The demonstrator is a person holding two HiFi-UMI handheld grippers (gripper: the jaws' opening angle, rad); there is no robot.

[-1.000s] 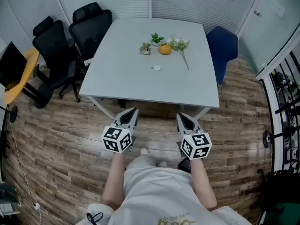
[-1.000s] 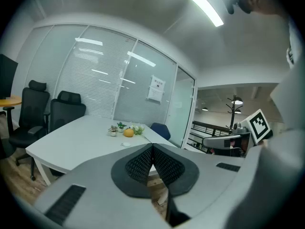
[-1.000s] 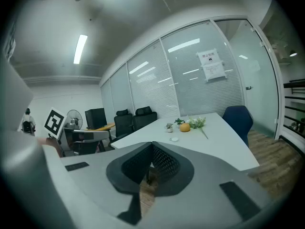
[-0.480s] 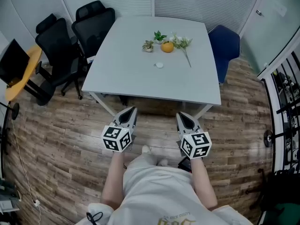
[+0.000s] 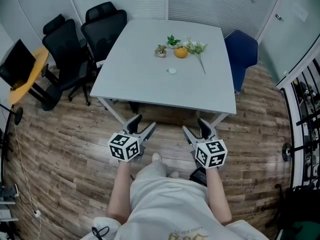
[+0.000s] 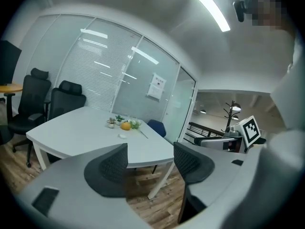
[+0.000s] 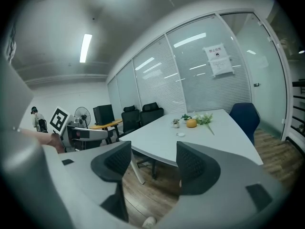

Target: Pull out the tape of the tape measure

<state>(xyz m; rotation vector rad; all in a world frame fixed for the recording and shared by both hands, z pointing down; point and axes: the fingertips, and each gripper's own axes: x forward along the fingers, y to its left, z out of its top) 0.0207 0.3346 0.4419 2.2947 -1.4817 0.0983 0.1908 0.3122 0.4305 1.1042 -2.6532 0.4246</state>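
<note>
A small white round tape measure (image 5: 172, 71) lies on the grey table (image 5: 135, 79), just in front of the plants; it also shows as a small white disc (image 6: 122, 136) in the left gripper view and as a white disc (image 7: 180, 134) in the right gripper view. My left gripper (image 5: 144, 122) and right gripper (image 5: 194, 125) hang side by side over the wooden floor, short of the table's near edge and far from the tape measure. Both have just been opening and stand open with nothing between their jaws, as the left gripper (image 6: 150, 149) and right gripper (image 7: 153, 149) show in their own views.
An orange (image 5: 181, 52), two small potted plants (image 5: 161, 50) and a cut flower (image 5: 199, 51) lie at the table's far side. Black office chairs (image 5: 75, 49) stand left, a blue chair (image 5: 242, 54) right, a yellow side table (image 5: 27, 74) far left, a railing (image 5: 305, 119) right.
Both grippers went from shut to open. The table sits slightly nearer and further right in the head view.
</note>
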